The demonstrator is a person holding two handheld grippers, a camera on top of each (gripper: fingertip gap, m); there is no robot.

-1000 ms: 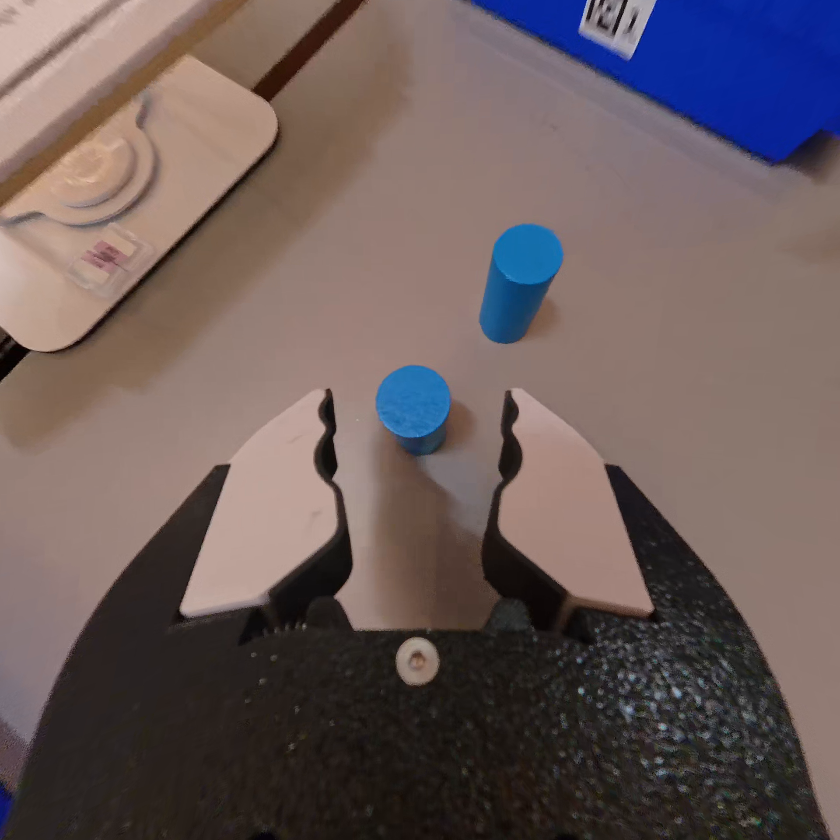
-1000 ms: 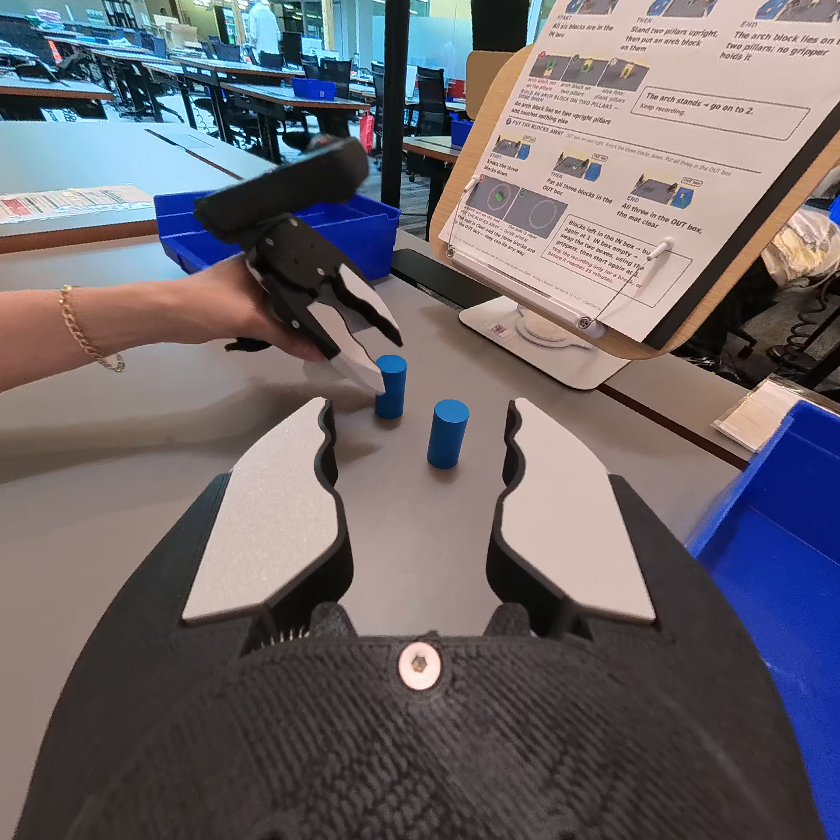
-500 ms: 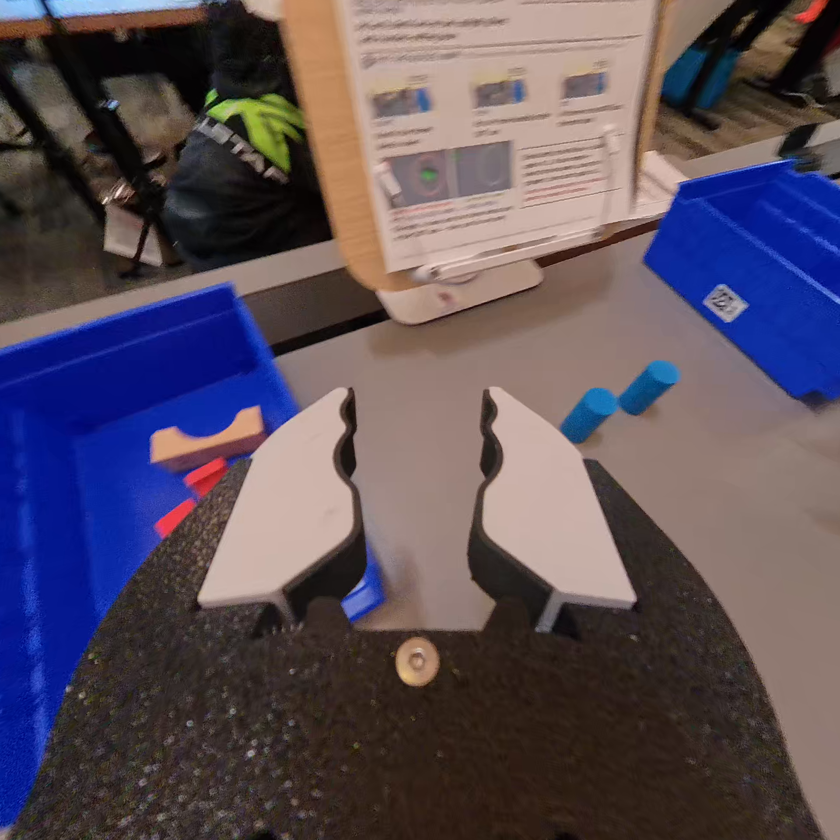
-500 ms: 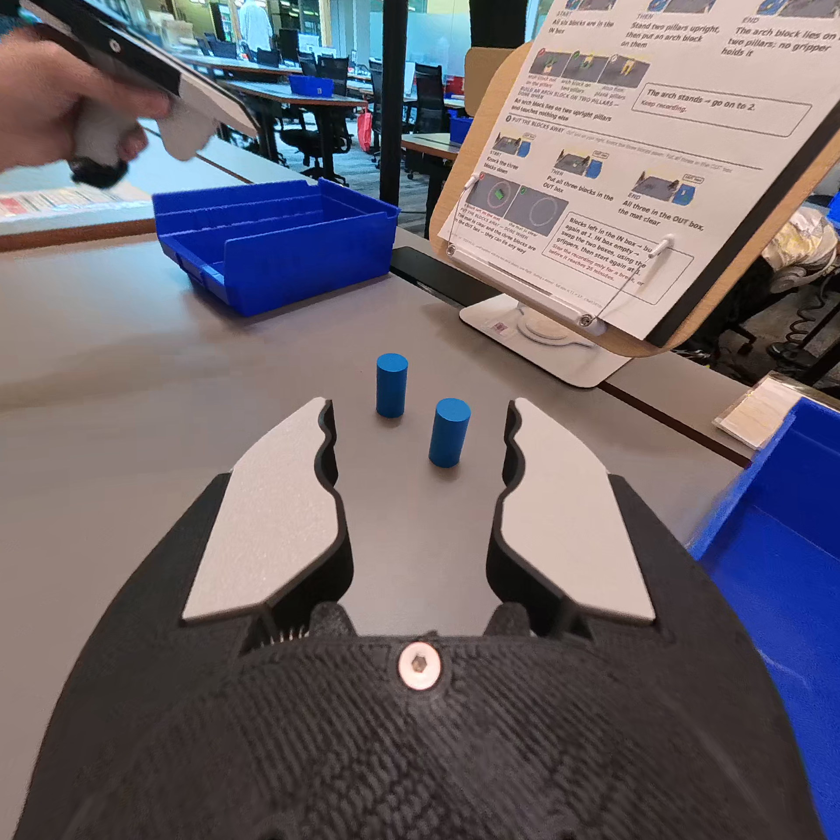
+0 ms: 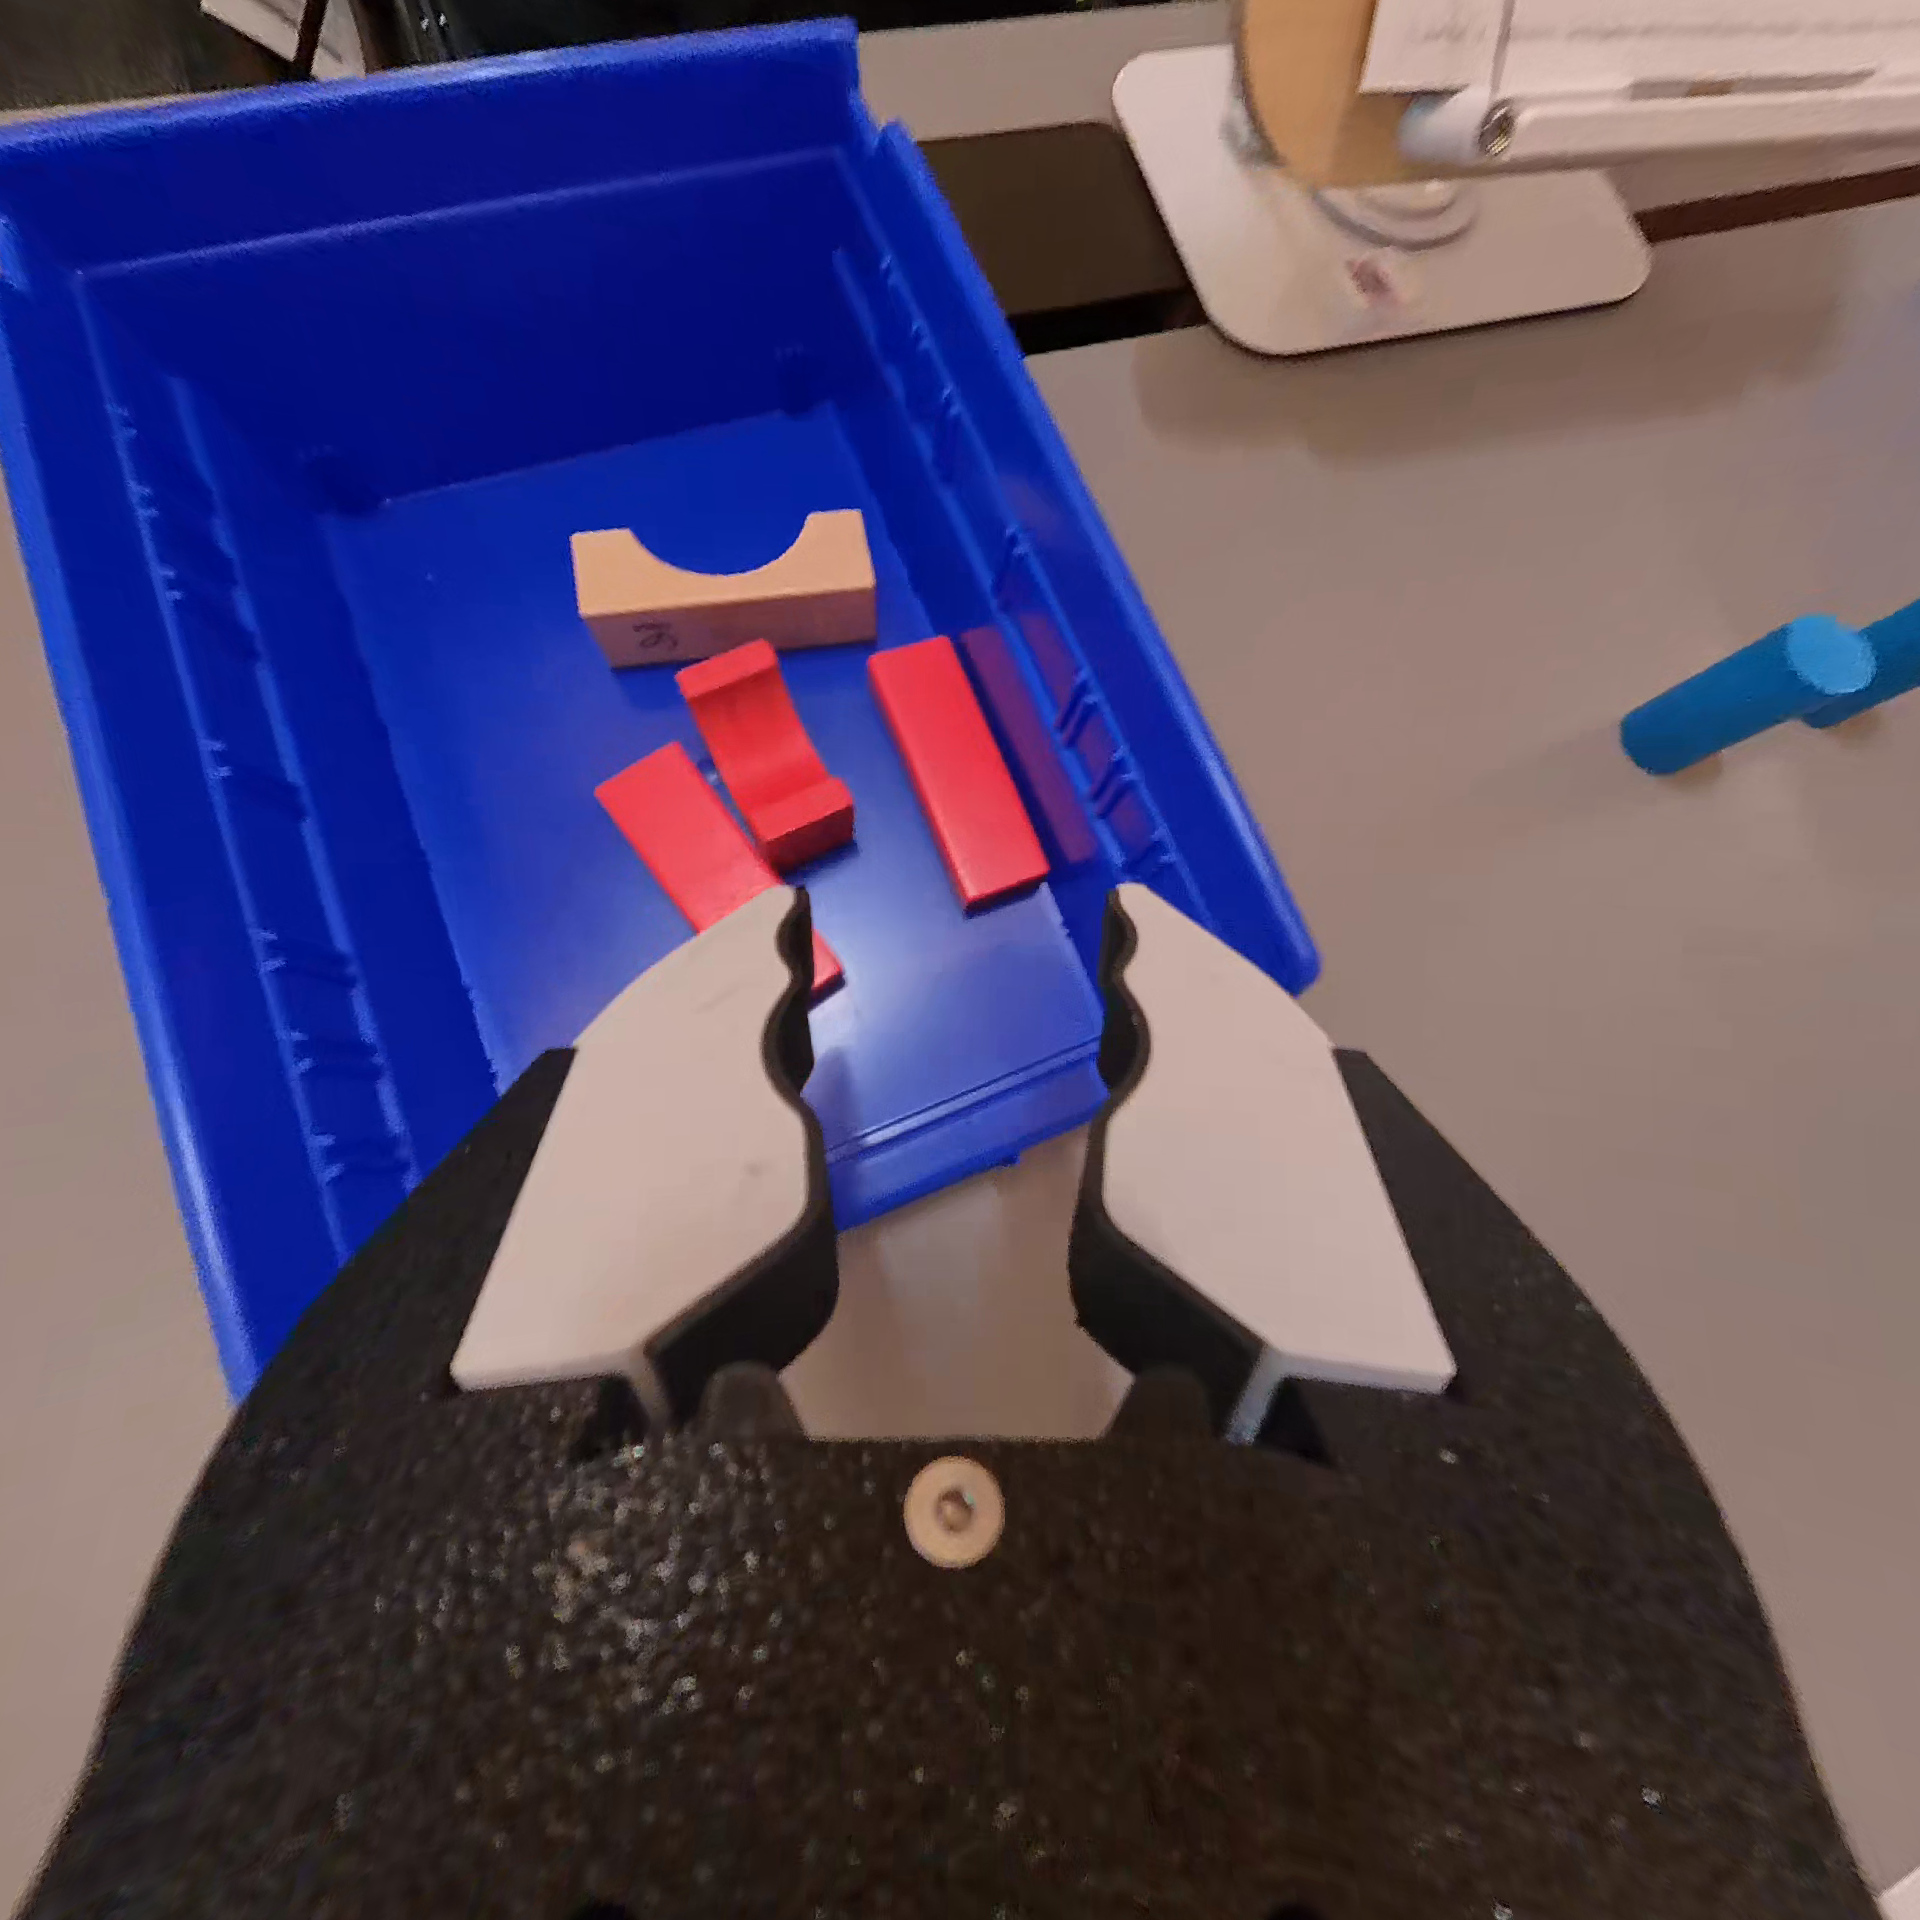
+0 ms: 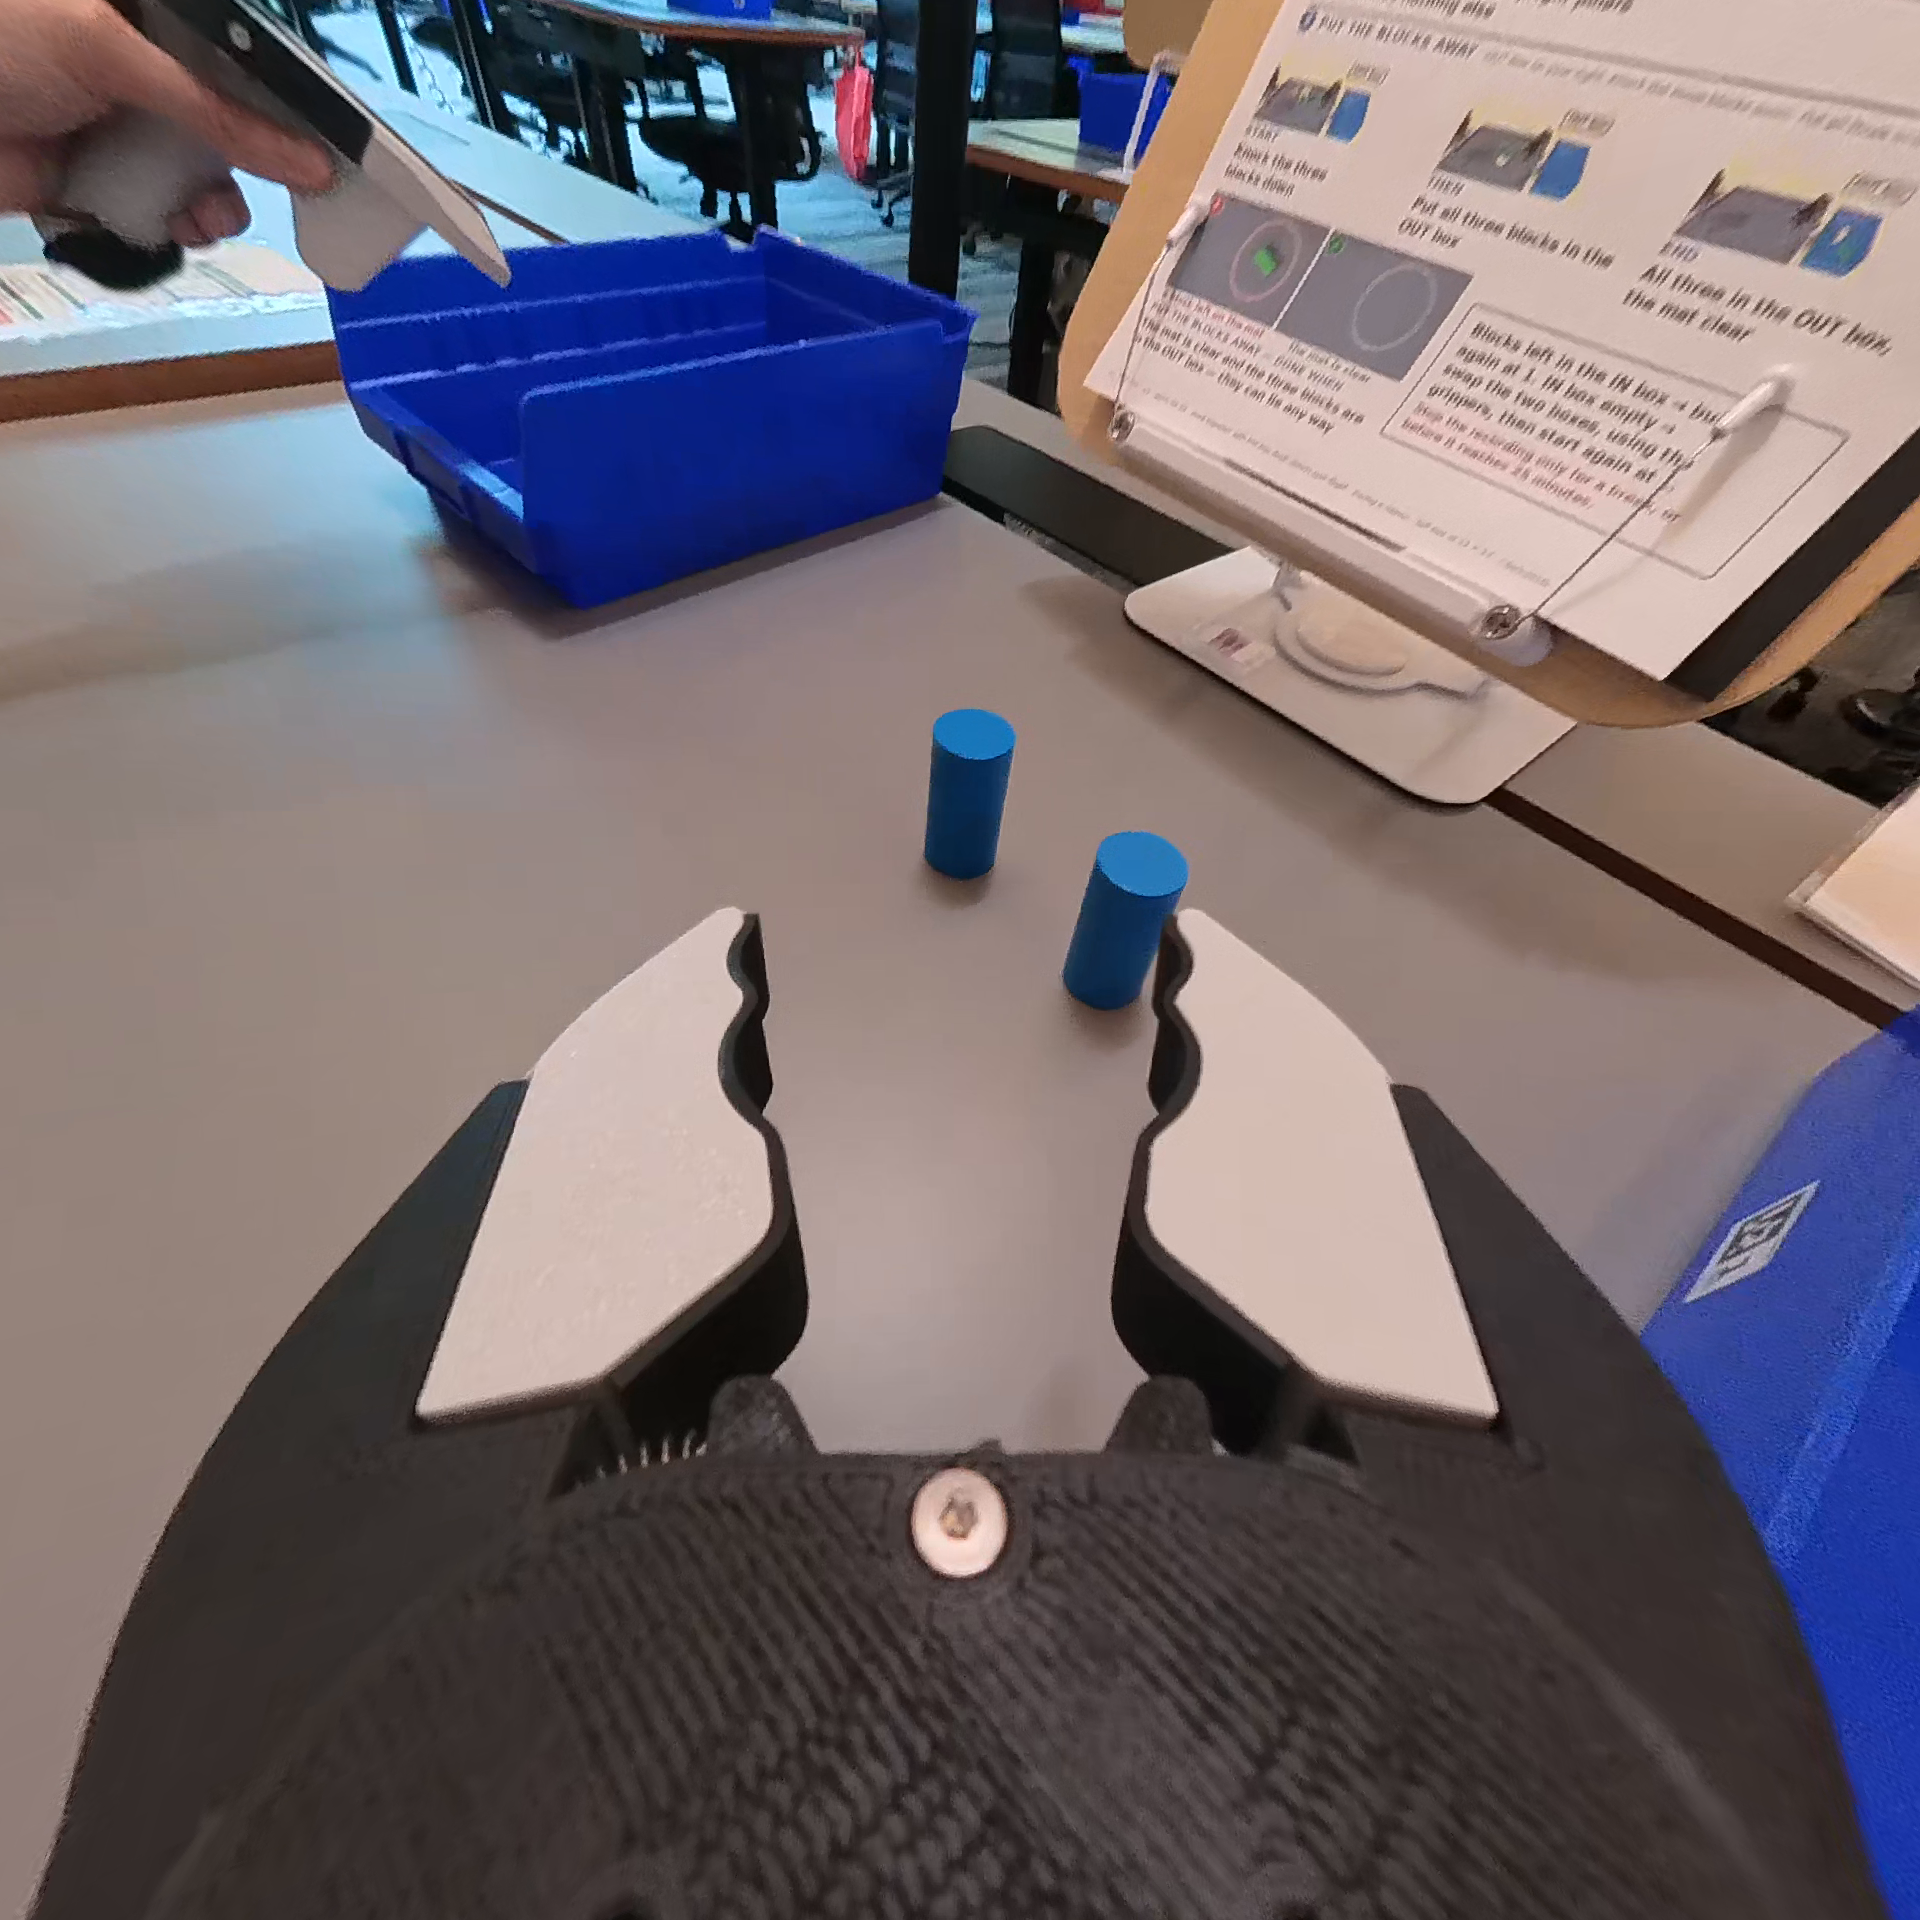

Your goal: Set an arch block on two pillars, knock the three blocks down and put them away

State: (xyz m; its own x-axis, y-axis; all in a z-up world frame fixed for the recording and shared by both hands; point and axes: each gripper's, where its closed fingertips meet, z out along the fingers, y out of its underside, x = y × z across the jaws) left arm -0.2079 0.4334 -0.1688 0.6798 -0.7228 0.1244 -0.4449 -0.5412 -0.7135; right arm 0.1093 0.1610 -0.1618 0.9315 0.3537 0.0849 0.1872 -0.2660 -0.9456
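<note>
Left gripper (image 5: pixel 951 925) hangs open and empty above the near end of a blue bin (image 5: pixel 436 343); right gripper (image 6: pixel 961 935) rests open over the grey table (image 6: pixel 416 790).

Ahead of the left gripper's tips, the bin holds a tan arch block (image 5: pixel 722 587), a red arch block (image 5: pixel 767 753) and two flat red blocks (image 5: pixel 956 769), one partly under its left finger. Just inside the right gripper's right fingertip stands a blue cylinder (image 6: pixel 1122 920), upright and apparently untouched; a second blue cylinder (image 6: pixel 968 792) stands farther ahead, apart. Beyond to the right sits an instruction stand (image 6: pixel 1351 675).
</note>
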